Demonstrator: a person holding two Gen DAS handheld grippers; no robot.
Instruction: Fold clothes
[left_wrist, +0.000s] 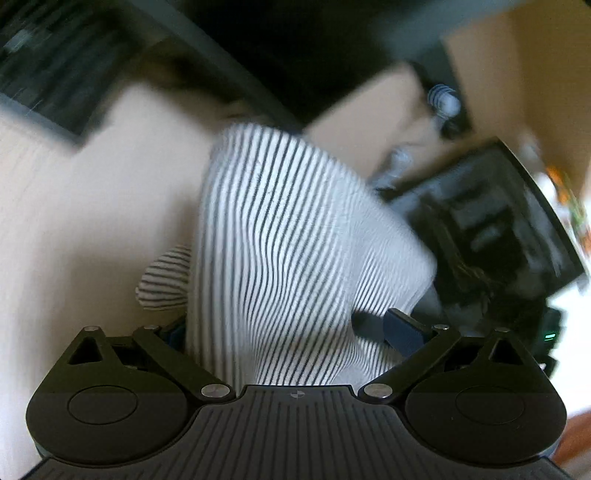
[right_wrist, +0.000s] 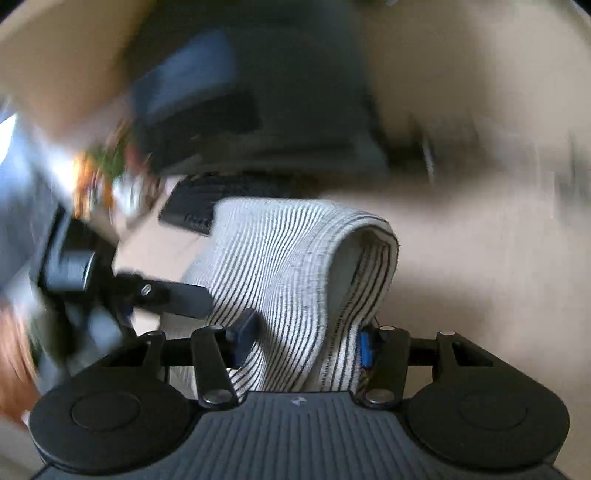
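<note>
Both tools, left (left_wrist: 291, 332) and right (right_wrist: 306, 332), straddle the striped garment (left_wrist: 280, 229), grip unclear; keep its held edge taut, level.

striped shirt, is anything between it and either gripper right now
Nothing visible. The striped shirt already lies between the fingers of the left gripper, and in the right wrist view its cloth bunches between the fingers of the right gripper. Whether the pads press on it is unclear.

There is one striped garment (left_wrist: 280, 236), white with thin dark stripes. There are two grippers: the left gripper (left_wrist: 291, 332) and the right gripper (right_wrist: 306, 332). One pale worktop (left_wrist: 92, 221) carries the garment, and one dark keyboard (right_wrist: 192, 210) lies on it.
</note>
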